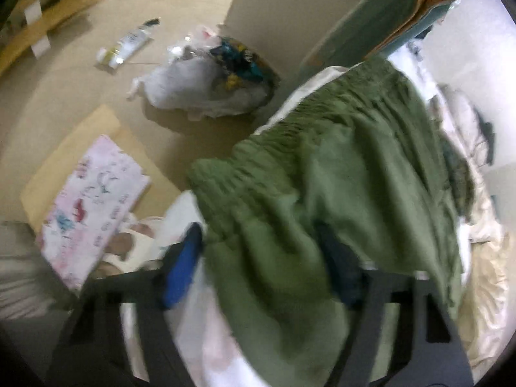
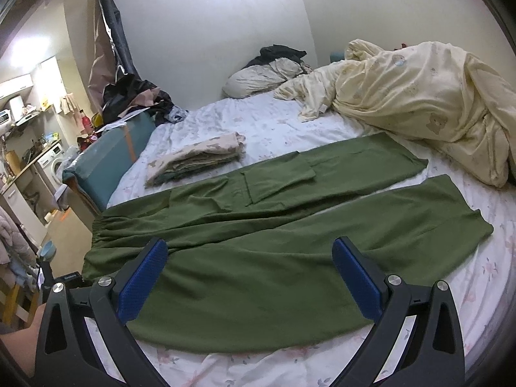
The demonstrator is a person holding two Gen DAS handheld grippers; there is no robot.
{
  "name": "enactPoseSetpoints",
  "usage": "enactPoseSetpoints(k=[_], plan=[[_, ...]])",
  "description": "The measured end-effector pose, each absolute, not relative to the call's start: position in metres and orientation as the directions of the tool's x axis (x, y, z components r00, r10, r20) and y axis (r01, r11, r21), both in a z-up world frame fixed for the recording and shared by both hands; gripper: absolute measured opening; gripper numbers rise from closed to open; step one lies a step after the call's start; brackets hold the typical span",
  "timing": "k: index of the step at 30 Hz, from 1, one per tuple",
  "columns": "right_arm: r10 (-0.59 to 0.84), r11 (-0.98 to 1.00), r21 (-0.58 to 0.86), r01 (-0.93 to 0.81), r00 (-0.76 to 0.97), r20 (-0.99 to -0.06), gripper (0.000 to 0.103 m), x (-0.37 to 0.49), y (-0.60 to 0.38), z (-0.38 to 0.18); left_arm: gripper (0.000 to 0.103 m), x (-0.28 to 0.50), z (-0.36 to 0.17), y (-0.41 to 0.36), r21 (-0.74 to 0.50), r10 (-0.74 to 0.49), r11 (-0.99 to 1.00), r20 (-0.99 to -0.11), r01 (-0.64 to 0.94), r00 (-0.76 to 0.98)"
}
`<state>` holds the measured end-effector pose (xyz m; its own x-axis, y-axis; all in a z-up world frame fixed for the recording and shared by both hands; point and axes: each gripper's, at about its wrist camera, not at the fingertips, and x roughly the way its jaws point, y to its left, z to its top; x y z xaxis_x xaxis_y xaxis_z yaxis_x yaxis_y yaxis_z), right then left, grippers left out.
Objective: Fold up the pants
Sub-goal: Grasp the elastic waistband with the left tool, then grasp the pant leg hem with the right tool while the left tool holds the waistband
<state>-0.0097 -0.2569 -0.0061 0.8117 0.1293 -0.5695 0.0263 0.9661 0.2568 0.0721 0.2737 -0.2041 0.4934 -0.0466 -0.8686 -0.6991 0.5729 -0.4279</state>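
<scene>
Your green pants point(image 2: 274, 242) lie flat across the bed point(image 2: 290, 119), both legs spread, waistband at the bed's left edge. Your right gripper point(image 2: 250, 277) hovers over them, jaws wide, holding nothing. Your left gripper point(image 1: 258, 258) straddles the bunched waistband; the blur hides whether it's pinching.

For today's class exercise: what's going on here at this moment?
A person with a gripper in each hand is about to fold green pants spread flat on a bed. The left gripper is at the waistband, cloth between its fingers, though blur hides whether they pinch it. The right gripper hovers open over one leg.
</scene>
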Motion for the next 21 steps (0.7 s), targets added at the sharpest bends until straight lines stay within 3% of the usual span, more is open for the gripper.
enactPoseSetpoints(k=[4,7,10,15,18,21], plan=[[0.139,0.966,0.258,0.017,0.807,-0.575,0.103,-0.006,-0.255,-0.008,0.018,0.083,-0.181,0.259,-0.346,0.025,0.671,-0.874,-0.656,0.486],[0.15,0.968,0.252,0.001,0.801,-0.58,0.103,-0.004,-0.252,-0.01,0.009,0.08,-0.155,0.25,-0.295,0.086,0.702,-0.868,-0.648,0.489],[0.161,0.965,0.261,-0.003,0.792,-0.589,0.103,-0.003,-0.252,-0.012,0.006,0.078,-0.128,0.24,-0.263,0.121,0.716,-0.865,-0.646,0.486],[0.236,0.937,0.35,-0.006,0.749,-0.619,0.103,0.002,-0.26,-0.026,0.006,0.09,-0.091,0.216,-0.079,0.214,0.818,-0.878,-0.57,0.428],[0.31,0.895,0.444,0.042,0.657,-0.688,0.103,0.009,-0.259,-0.059,0.006,0.097,-0.081,0.207,-0.004,0.248,0.852,-0.878,-0.523,0.41],[0.395,0.829,0.544,0.128,0.553,-0.733,0.103,0.005,-0.259,-0.102,0.006,0.096,-0.078,0.204,-0.019,0.237,0.848,-0.881,-0.529,0.41]])
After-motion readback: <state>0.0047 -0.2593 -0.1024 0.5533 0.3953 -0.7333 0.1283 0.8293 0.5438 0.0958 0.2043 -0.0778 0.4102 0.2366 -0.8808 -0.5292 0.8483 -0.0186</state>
